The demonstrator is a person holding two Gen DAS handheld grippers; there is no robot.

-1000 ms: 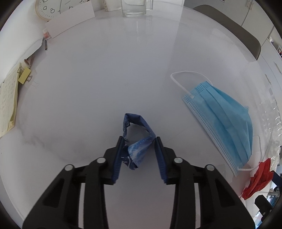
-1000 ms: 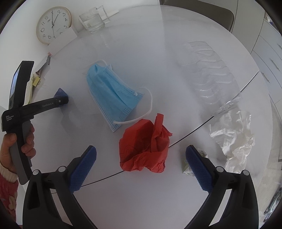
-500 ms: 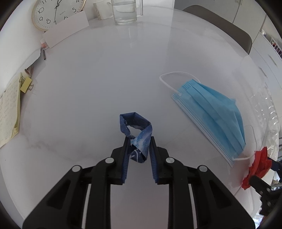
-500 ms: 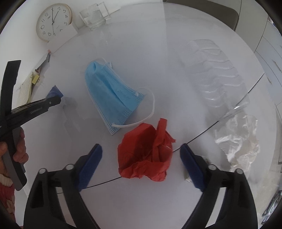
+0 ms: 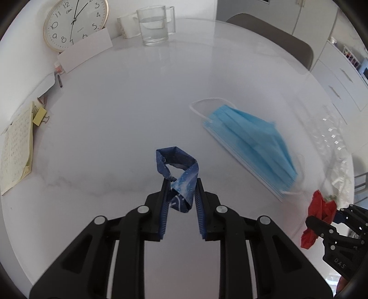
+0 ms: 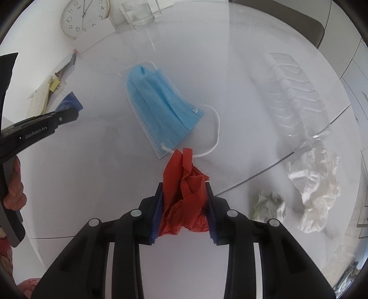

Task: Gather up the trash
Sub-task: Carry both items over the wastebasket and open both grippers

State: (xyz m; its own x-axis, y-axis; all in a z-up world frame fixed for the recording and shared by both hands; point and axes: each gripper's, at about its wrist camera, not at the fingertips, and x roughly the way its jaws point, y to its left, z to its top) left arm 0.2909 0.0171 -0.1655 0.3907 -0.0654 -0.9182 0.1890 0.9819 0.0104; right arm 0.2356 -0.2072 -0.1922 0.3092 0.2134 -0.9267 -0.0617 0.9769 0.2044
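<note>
My left gripper point(image 5: 180, 186) is shut on a folded dark-blue patterned wrapper point(image 5: 181, 174), held a little above the white round table point(image 5: 115, 110). In the right wrist view my right gripper point(image 6: 184, 195) has its jaws closing on a crumpled red paper point(image 6: 184, 200), with both blue pads against its sides. The same red paper point(image 5: 318, 214) and the right gripper show at the right edge of the left wrist view. A light-blue face mask point(image 6: 161, 110) lies flat beyond the red paper. The left gripper with the blue wrapper point(image 6: 70, 102) appears at the left, held by a hand point(image 6: 13, 191).
Near the right table edge lie a crumpled white wrapper point(image 6: 315, 191), a small greenish-white paper ball point(image 6: 269, 204) and a clear plastic tray point(image 6: 292, 92). At the back stand a wall clock point(image 5: 74, 21), a glass of water point(image 5: 153, 26), a white card and a yellow notepad point(image 5: 16, 151).
My left gripper shut on the blue wrapper and lifted it off the table. My right gripper's jaws came in from wide open onto the red paper.
</note>
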